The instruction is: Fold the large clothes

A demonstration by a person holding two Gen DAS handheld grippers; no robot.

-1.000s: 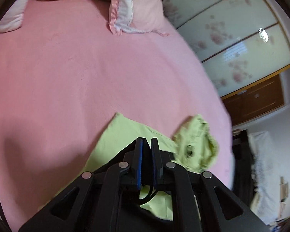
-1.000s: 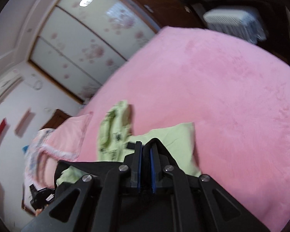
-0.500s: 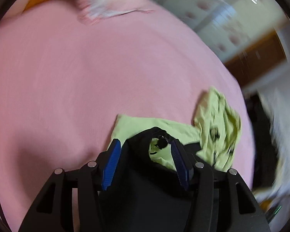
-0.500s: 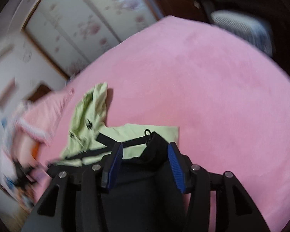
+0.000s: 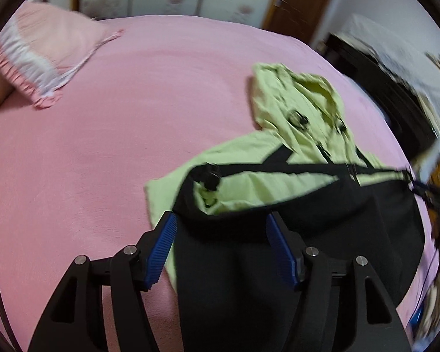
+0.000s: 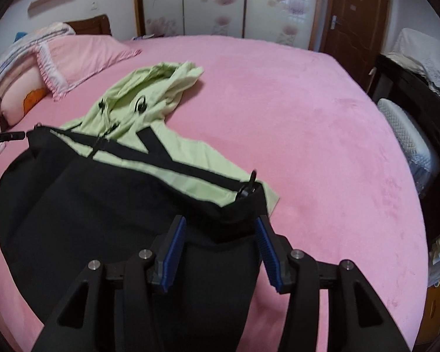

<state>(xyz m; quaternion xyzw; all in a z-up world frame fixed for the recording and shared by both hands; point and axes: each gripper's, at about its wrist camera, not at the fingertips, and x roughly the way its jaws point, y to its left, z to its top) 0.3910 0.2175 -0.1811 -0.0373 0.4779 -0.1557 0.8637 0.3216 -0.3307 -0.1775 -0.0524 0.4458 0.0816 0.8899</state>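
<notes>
A black garment with crossed straps (image 5: 322, 205) (image 6: 88, 199) lies spread over a light green hoodie (image 5: 293, 99) (image 6: 149, 88) on the pink bed (image 5: 102, 146) (image 6: 307, 117). My left gripper (image 5: 220, 217) hovers over the garment's left upper corner. Its jaws are opening, and the black cloth lies loose between the blue pads. Over the right upper corner, by the strap clip (image 6: 247, 189), my right gripper (image 6: 220, 220) stands open, with its pads off the cloth. The hoodie's hood points toward the far side of the bed.
Pink pillows (image 5: 44, 55) (image 6: 82, 58) lie at the head of the bed on the left. Floral sliding wardrobe doors (image 6: 214, 3) and a brown door (image 6: 354, 11) stand behind. Dark furniture with white covers (image 6: 419, 94) lines the bed's right edge.
Both grippers went from shut to open and rolled upright. The black garment's upper corners came free and now rest on the green hoodie. Both hands have sunk a little toward the bed.
</notes>
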